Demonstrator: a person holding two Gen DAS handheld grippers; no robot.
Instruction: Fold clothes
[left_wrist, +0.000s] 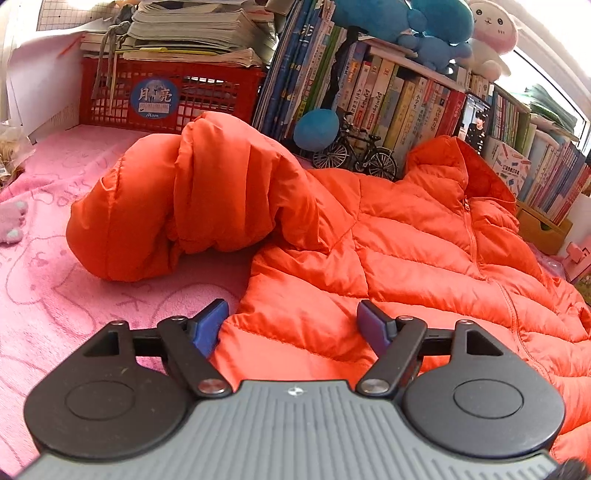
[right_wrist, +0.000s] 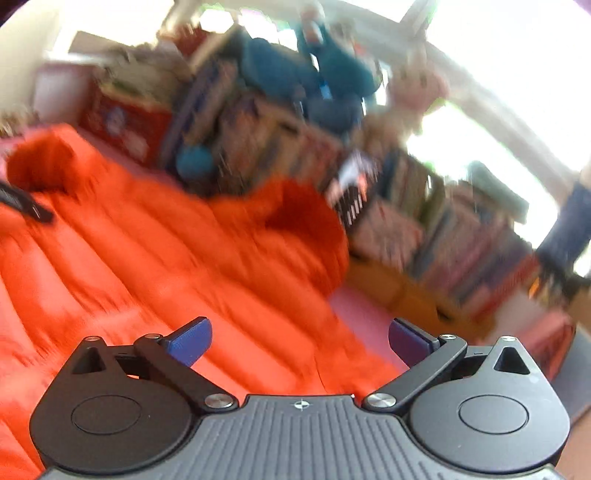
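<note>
An orange quilted hooded jacket (left_wrist: 406, 258) lies spread front-up on a pink towel (left_wrist: 74, 295). Its zip is closed and its hood (left_wrist: 454, 162) points toward the books. One sleeve (left_wrist: 177, 199) is bunched up in a hump at the jacket's left. My left gripper (left_wrist: 291, 317) is open just above the jacket's near left edge, and its blue pads do not press the cloth. In the blurred right wrist view, my right gripper (right_wrist: 299, 336) stands wide open above the jacket (right_wrist: 147, 258), near its right edge, with nothing held.
A red plastic crate (left_wrist: 207, 96) topped with stacked papers stands at the back left. A row of books (left_wrist: 406, 96) lines the back, with blue and pink plush toys (left_wrist: 406, 22) on top. A small model bicycle (left_wrist: 354, 151) stands just behind the jacket.
</note>
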